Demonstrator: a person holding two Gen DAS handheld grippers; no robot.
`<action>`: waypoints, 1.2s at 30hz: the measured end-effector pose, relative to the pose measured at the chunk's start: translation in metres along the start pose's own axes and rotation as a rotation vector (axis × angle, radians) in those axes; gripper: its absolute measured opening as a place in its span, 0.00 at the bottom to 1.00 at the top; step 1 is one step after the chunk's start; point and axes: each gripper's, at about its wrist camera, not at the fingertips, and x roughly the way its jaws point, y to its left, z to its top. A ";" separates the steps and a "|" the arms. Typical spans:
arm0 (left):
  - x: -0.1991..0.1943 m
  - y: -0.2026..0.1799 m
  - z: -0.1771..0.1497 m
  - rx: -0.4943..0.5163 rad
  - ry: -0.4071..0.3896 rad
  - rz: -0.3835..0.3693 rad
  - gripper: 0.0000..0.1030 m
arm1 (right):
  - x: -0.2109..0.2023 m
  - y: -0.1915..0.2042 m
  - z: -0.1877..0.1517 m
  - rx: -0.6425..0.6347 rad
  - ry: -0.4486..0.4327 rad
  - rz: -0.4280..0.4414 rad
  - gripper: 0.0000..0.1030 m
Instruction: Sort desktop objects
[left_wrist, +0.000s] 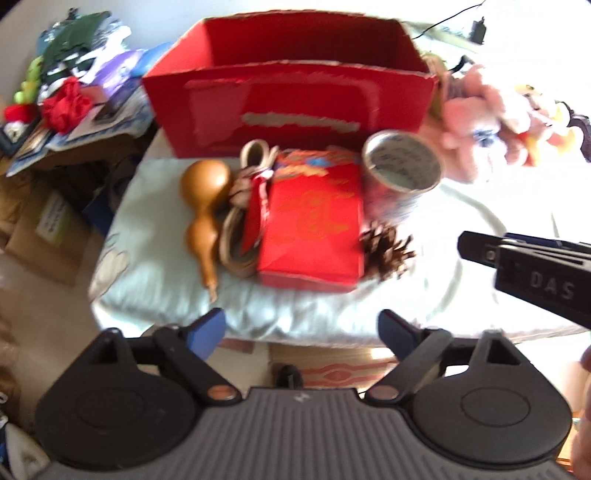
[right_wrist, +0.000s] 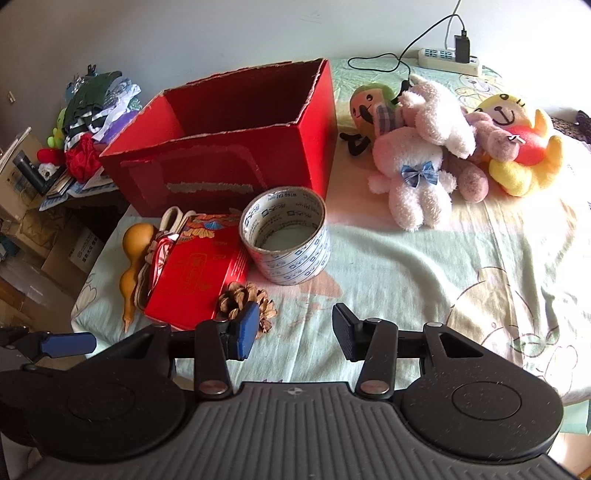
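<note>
A big open red cardboard box (left_wrist: 288, 107) (right_wrist: 229, 147) stands at the back of the cloth-covered table. In front of it lie a brown gourd (left_wrist: 201, 206) (right_wrist: 133, 258), a small red gift box (left_wrist: 314, 229) (right_wrist: 195, 277) with a ribbon bundle beside it, a roll of printed tape (left_wrist: 402, 173) (right_wrist: 286, 236) and a pine cone (left_wrist: 386, 249) (right_wrist: 242, 299). My left gripper (left_wrist: 301, 332) is open, off the table's near edge, facing the gift box. My right gripper (right_wrist: 295, 330) is open, its left finger just before the pine cone. Neither holds anything.
Several plush toys (right_wrist: 443, 147) (left_wrist: 491, 118) lie at the right of the table, with a power strip (right_wrist: 448, 59) and cable behind them. A cluttered side shelf with clothes (left_wrist: 74, 85) (right_wrist: 96, 122) and cardboard boxes stands left. The right gripper's body (left_wrist: 535, 266) shows in the left view.
</note>
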 end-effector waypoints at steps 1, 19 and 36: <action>-0.001 0.001 0.002 0.001 -0.001 -0.028 0.96 | -0.001 -0.001 0.002 0.010 -0.009 -0.008 0.47; 0.043 -0.002 0.088 0.207 -0.077 -0.129 0.96 | 0.006 -0.028 0.035 0.237 -0.083 -0.060 0.47; 0.084 -0.021 0.127 0.386 -0.002 -0.232 0.59 | 0.035 -0.038 0.040 0.437 -0.065 0.013 0.36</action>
